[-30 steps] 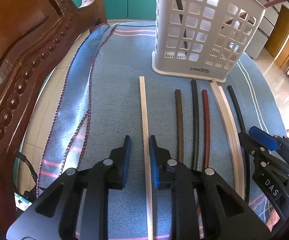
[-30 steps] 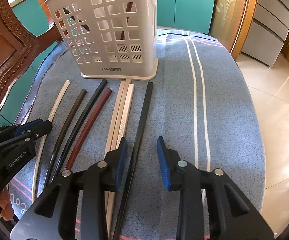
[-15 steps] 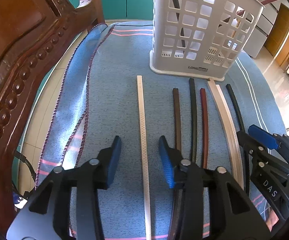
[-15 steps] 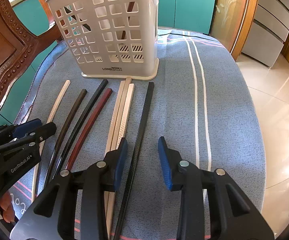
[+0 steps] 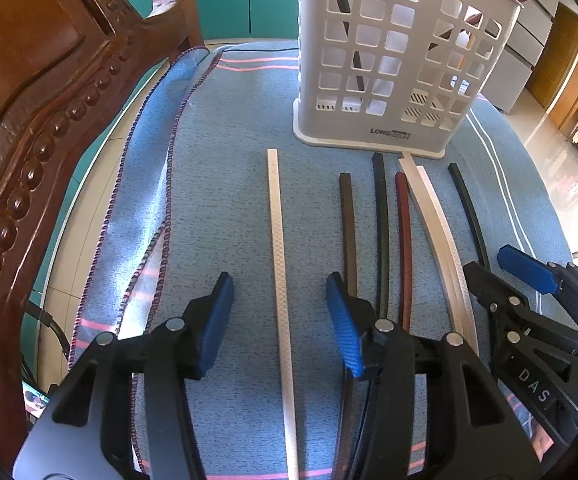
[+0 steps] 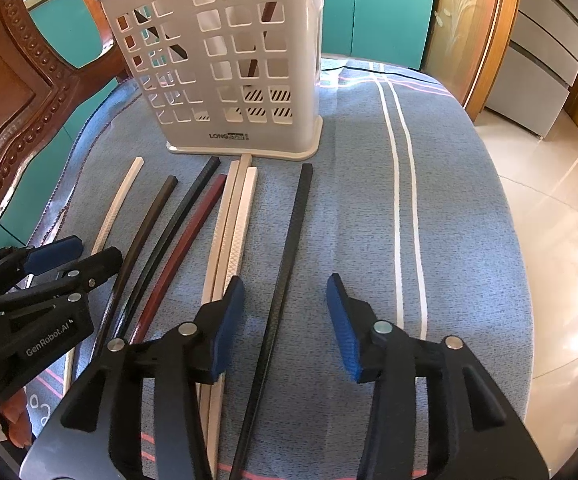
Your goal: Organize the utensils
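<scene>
Blue striped cloth covers the tabletop where both tools work. On it, the left tool hangs with fingers spread wide, a white chopstick lying untouched between them. Just to its right lie brown, black and red chopsticks, then a white pair. The right tool is likewise spread, straddling a black chopstick without gripping it. Beyond the sticks' far ends stands a white perforated basket with some sticks leaning inside, beside a carved wooden chair.
</scene>
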